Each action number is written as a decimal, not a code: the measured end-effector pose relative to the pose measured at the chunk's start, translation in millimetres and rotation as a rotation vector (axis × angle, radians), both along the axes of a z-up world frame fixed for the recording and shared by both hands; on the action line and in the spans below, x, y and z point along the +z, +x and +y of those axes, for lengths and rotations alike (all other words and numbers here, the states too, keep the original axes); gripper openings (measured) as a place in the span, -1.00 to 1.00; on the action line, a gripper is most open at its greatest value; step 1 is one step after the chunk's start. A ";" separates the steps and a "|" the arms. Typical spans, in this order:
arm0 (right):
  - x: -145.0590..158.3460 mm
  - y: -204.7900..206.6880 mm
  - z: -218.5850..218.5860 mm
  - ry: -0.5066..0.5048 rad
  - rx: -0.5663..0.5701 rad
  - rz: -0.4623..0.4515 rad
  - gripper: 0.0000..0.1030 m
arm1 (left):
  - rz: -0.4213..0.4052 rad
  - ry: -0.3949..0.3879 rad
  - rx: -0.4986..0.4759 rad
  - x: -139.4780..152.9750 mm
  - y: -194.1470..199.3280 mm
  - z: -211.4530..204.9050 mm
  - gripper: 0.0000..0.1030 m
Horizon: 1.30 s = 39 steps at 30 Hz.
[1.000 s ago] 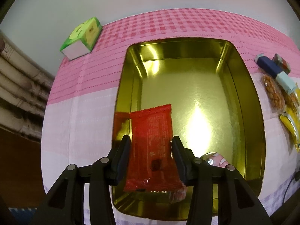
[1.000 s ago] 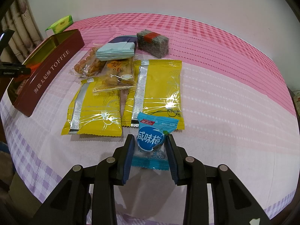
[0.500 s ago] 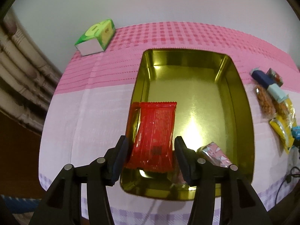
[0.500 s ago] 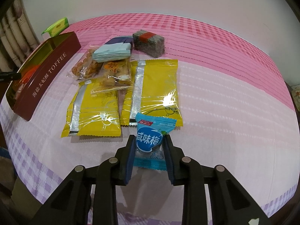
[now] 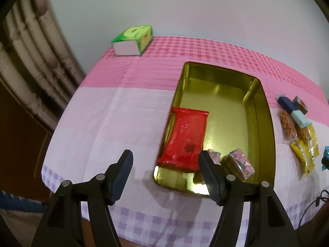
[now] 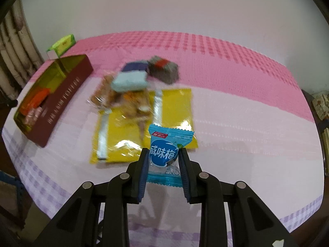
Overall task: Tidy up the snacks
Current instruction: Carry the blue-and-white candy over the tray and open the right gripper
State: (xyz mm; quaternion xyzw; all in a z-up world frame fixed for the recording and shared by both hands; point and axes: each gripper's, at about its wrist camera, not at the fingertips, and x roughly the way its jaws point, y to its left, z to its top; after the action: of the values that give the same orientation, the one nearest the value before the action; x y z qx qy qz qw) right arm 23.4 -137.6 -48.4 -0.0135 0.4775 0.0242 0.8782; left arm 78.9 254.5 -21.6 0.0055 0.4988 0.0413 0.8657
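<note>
A gold-lined tin [image 5: 263, 123] with dark red outer walls [image 6: 61, 100] stands on the pink-and-white cloth. A red packet [image 5: 185, 138] leans inside its near left wall, beside two small pink foil sweets [image 5: 239, 163]. My left gripper [image 5: 164, 171] hangs above the tin's near corner, jaws opening, nothing between them. My right gripper [image 6: 163, 160] is shut on a blue plum-candy packet [image 6: 165, 150], lifted above the cloth. Behind it lie two yellow packets [image 6: 172, 111], clear bags of nuts [image 6: 107, 96], a pale blue packet [image 6: 129, 82] and a grey block [image 6: 164, 70].
A green tissue box [image 5: 133, 39] sits at the table's far left corner [image 6: 61, 45]. A curtain [image 5: 30, 61] hangs at the left, and the wall stands behind the table. The cloth's lilac-checked hem [image 5: 144, 222] drops over the near edge.
My left gripper let go of the red packet, spread its jaws and pulled back up and left from the tin. My right gripper closed on the blue packet and lifted it off the cloth.
</note>
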 end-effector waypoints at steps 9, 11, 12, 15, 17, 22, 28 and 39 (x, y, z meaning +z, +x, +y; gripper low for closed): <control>27.0 16.2 76.7 0.029 0.150 -0.043 -0.50 | -0.004 -0.037 0.060 -1.7 -18.7 13.9 0.30; 29.6 20.4 98.4 0.028 0.192 -0.046 -0.50 | -0.005 -0.058 0.068 -1.7 -21.7 15.9 0.31; 30.3 21.9 109.0 0.029 0.214 -0.047 -0.50 | -0.007 -0.069 0.076 -1.7 -22.5 17.6 0.31; 30.1 28.9 138.7 0.021 0.275 -0.050 -0.50 | -0.012 -0.071 0.086 -1.4 -23.0 21.1 0.31; 29.5 34.3 158.4 0.026 0.311 -0.047 -0.50 | -0.018 -0.071 0.092 -0.5 -23.5 22.5 0.31; 27.8 44.1 195.6 0.051 0.366 -0.038 -0.50 | -0.018 -0.057 0.109 -2.2 -22.3 25.6 0.32; 18.7 62.1 230.3 0.024 0.414 -0.023 -0.50 | -0.018 -0.057 0.139 -3.0 -22.0 31.4 0.32; -6.3 84.6 260.9 -0.091 0.455 0.007 -0.50 | -0.018 -0.055 0.135 -3.4 -21.6 32.0 0.33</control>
State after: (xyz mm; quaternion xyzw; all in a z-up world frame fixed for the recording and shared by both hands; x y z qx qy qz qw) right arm 108.0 123.3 -54.7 -0.1603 0.4657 0.2000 0.8470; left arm 57.4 286.4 -25.0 -0.0524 0.4911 0.0857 0.8653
